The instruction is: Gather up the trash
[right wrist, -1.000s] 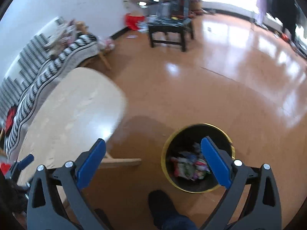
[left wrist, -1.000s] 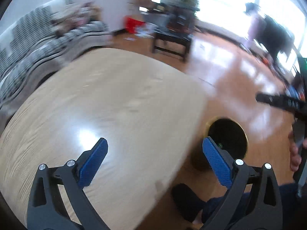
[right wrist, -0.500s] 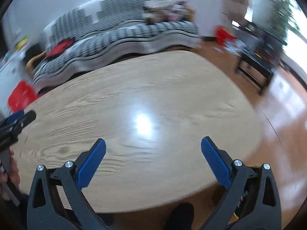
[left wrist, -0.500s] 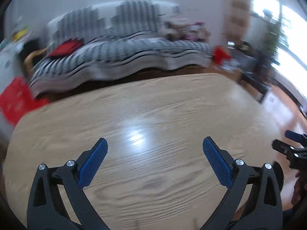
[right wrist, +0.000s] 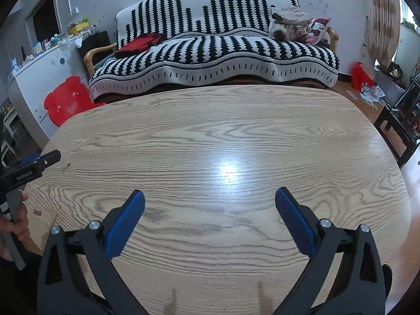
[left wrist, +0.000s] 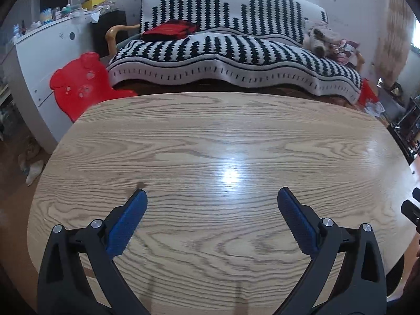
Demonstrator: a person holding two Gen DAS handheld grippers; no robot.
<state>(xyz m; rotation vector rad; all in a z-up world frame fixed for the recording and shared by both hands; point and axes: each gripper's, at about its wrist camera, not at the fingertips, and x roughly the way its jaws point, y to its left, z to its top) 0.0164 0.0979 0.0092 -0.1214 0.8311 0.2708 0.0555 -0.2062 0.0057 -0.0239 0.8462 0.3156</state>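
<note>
No trash shows on the pale oval wood-grain worktop (left wrist: 210,144), where the left black blue-padded tool (left wrist: 212,204) and right matching tool (right wrist: 210,204) hover released and empty, the striped black-and-white sofa (right wrist: 210,52) at twelve o'clock; scraps beyond the worktop's edge could easily be missed.

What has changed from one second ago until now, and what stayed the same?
Both cameras swung left, away from the floor and trash bin, to face the wooden table and striped sofa. Nothing was grasped or released. The left claw and right claw stayed open and empty.
</note>
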